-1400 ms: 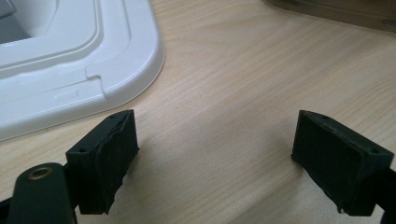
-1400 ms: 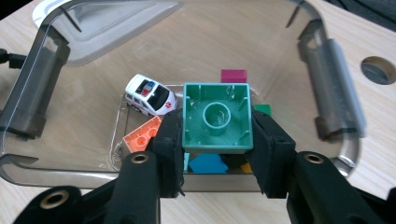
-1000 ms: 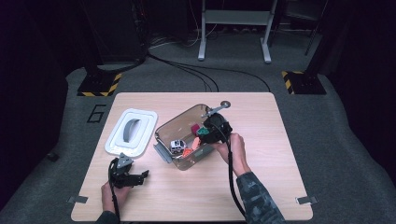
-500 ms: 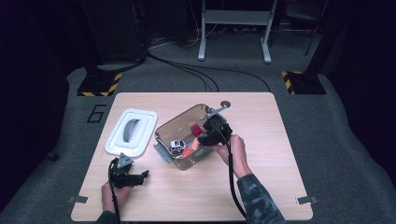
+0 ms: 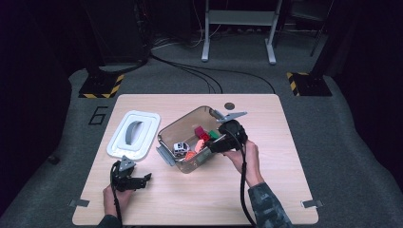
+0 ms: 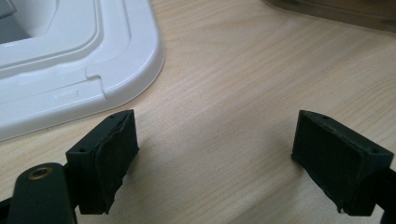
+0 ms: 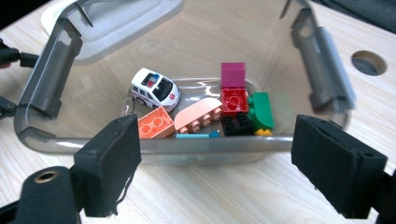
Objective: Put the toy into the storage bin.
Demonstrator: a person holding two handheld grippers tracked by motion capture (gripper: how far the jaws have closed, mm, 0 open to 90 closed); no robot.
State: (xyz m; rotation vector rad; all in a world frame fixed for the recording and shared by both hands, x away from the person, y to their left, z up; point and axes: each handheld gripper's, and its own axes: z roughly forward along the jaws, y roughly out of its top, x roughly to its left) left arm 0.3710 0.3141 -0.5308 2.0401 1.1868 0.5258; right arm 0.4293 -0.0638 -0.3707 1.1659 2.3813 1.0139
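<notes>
**Wood surface in dark room, bin of toys at centre**

Light wood surface (image 5: 285, 190), rounded corners, small round hole (image 5: 229, 106) near the 12 o'clock edge. It stands on grey carpet (image 5: 342, 142) marked "6" (image 5: 98, 115) at 9 o'clock. Room dark; black cables (image 5: 199, 73) run on the floor, grey metal stand legs (image 5: 237, 33) at 12 o'clock, yellow-black striped bases (image 5: 100, 86) at 10 and 2 o'clock.

Clear plastic bin (image 5: 183, 130) sits mid-surface, lid off, holding a toy car (image 7: 155, 88) and coloured bricks (image 7: 232, 100). White lid (image 5: 134, 134) lies flat just beside the bin at 9 o'clock.

Right tool (image 5: 215, 144) is at the bin's 4 o'clock rim; its jaws have just been opening, now wide apart, gripping nothing, with the bin wall in front of them. Left tool (image 5: 142, 179) rests low at 7 o'clock, jaws wide, empty, bare wood between them, lid corner near.
</notes>
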